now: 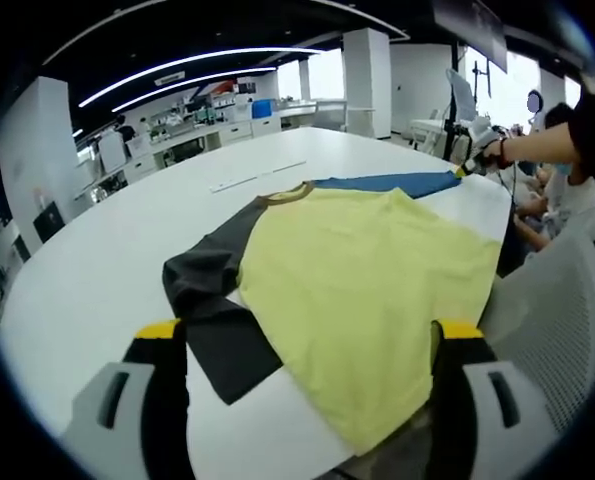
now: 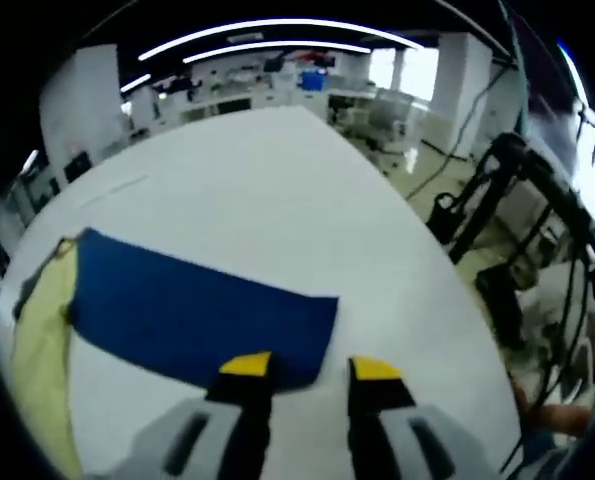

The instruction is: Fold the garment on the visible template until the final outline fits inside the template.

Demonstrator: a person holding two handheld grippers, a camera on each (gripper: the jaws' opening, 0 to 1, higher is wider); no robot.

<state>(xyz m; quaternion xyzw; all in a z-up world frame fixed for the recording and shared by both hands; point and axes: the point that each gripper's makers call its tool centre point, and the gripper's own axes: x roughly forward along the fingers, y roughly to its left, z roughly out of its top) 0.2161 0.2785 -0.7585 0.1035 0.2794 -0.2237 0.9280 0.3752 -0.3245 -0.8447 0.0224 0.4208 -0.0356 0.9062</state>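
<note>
Bright even ceiling strip lights (image 1: 192,62), window (image 2: 587,150) glare beyond fingertips; right gripper view motion-blurred, edges fisheye-bent.
</note>
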